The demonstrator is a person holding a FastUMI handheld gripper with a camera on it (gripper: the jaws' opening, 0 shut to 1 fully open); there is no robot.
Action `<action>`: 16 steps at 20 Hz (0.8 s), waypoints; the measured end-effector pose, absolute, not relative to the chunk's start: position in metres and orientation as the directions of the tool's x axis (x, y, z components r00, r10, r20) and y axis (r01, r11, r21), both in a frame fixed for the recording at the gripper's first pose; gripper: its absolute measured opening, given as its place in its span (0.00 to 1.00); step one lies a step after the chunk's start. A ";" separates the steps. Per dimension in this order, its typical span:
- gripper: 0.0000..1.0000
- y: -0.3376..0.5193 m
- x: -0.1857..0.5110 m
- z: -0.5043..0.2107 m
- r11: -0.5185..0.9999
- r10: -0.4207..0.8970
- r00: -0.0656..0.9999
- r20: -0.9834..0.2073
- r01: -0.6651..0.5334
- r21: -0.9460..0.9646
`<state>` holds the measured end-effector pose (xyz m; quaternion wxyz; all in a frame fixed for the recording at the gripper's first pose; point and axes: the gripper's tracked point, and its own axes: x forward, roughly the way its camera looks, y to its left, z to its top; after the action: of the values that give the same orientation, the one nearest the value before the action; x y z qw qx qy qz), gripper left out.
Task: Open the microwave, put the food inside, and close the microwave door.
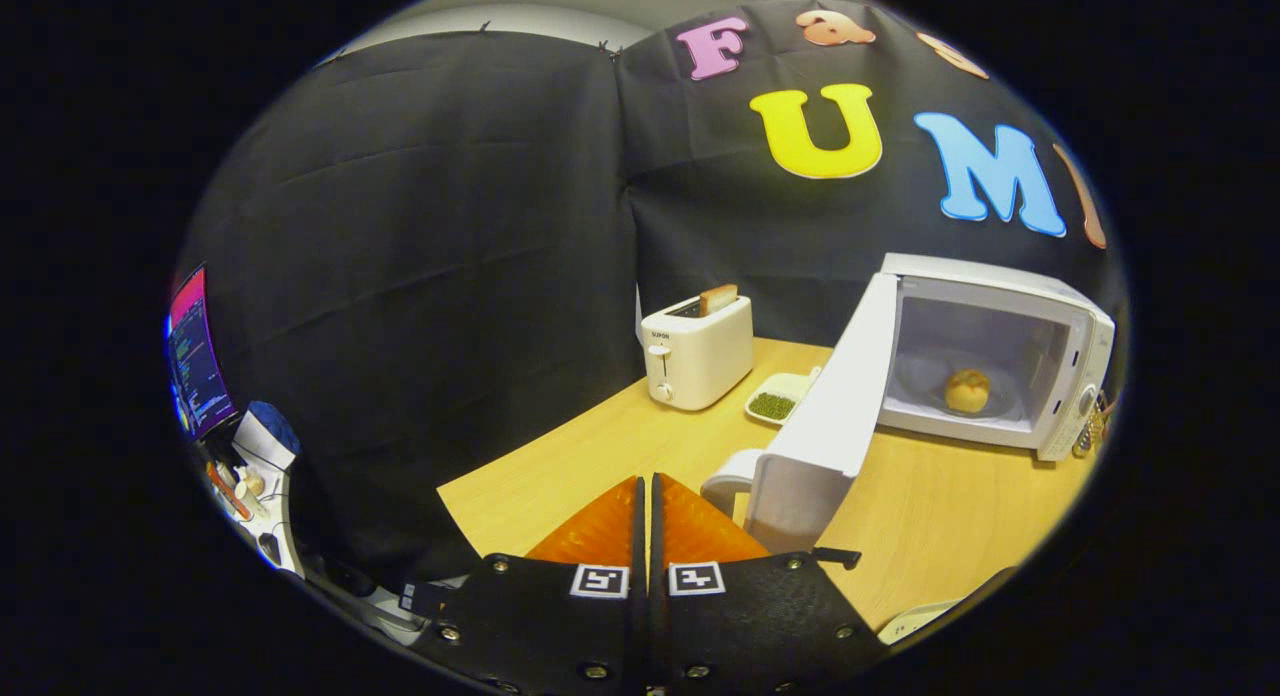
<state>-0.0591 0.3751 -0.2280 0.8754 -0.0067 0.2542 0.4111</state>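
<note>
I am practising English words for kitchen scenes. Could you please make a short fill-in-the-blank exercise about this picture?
1. The microwave door stands ____.
2. The bread roll lies ____ the microwave.
3. A slice of toast sticks up from the white ____.
4. The fingers of the gripper are ____ and hold nothing.

Missing words: open; inside; toaster; shut

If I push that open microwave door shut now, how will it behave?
The door is a wide flat panel, so it probably swings stiffly on its hinge. The microwave looks light and may slide on the smooth table. The gripper is shut, suiting a push.
</note>
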 end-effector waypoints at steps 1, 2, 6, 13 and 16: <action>0.01 0.370 -0.055 -0.228 0.667 0.713 0.538 -0.450 -0.718 0.198; 0.01 0.368 -0.053 -0.226 0.669 0.712 0.539 -0.449 -0.715 0.203; 0.01 0.354 -0.051 -0.229 0.682 0.695 0.558 -0.454 -0.711 0.170; 0.01 0.310 -0.048 -0.229 0.712 0.669 0.587 -0.457 -0.682 0.167; 0.01 0.295 -0.045 -0.229 0.728 0.654 0.602 -0.459 -0.666 0.164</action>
<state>-0.0447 0.2952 -0.2292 0.8950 -0.0120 0.2513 0.3685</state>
